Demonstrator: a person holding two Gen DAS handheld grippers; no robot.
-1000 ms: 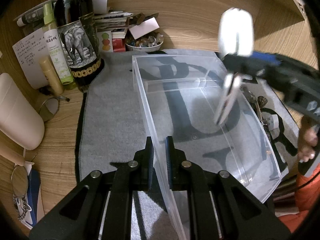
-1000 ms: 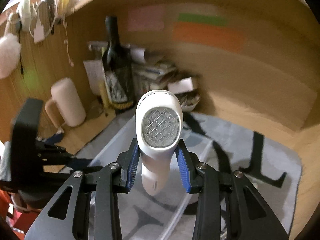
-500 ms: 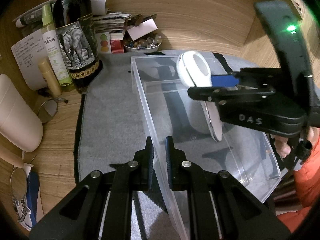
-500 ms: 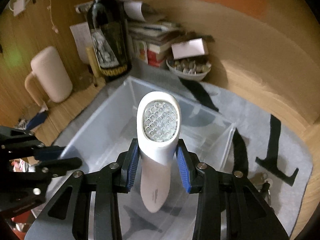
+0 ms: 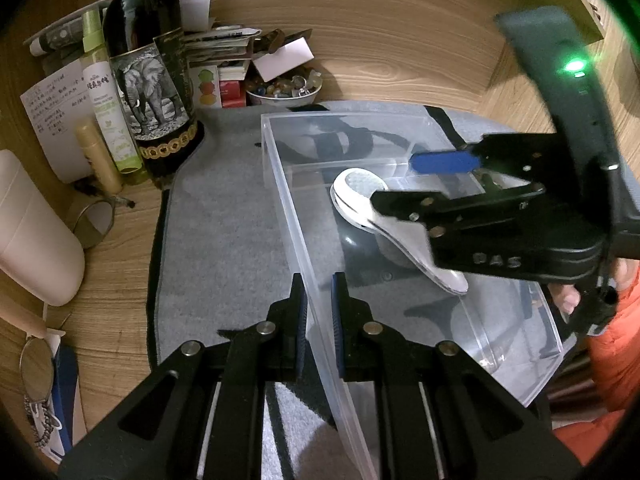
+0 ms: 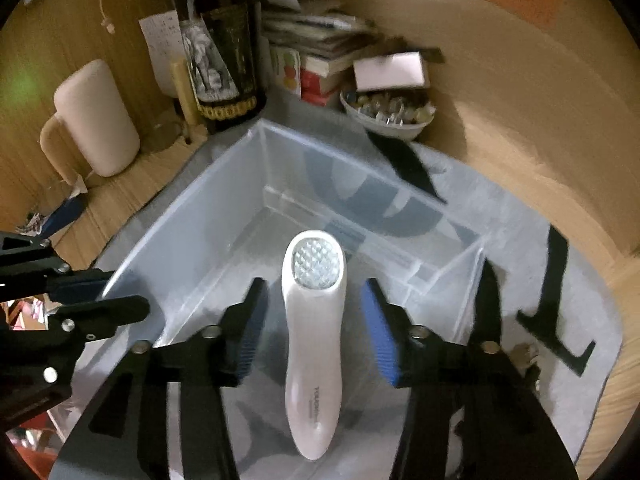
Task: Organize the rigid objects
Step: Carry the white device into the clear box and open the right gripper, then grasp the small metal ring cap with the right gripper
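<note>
White handheld device [image 6: 314,344] lies in a clear plastic bin [image 5: 280,184], between the spread fingers of the right gripper [image 6: 316,332], which touch nothing. The left gripper [image 5: 318,308] has its fingers pinched on the bin's near wall. One item looks stowed; small objects beside the bin's right side may remain, though they are hard to make out. The bin sits on a grey mat [image 5: 224,216] over a wooden surface [image 5: 116,248] crowded with a wine bottle [image 5: 150,64], a spray bottle [image 5: 106,92], books and a bowl [image 5: 284,94] of trinkets.
</note>
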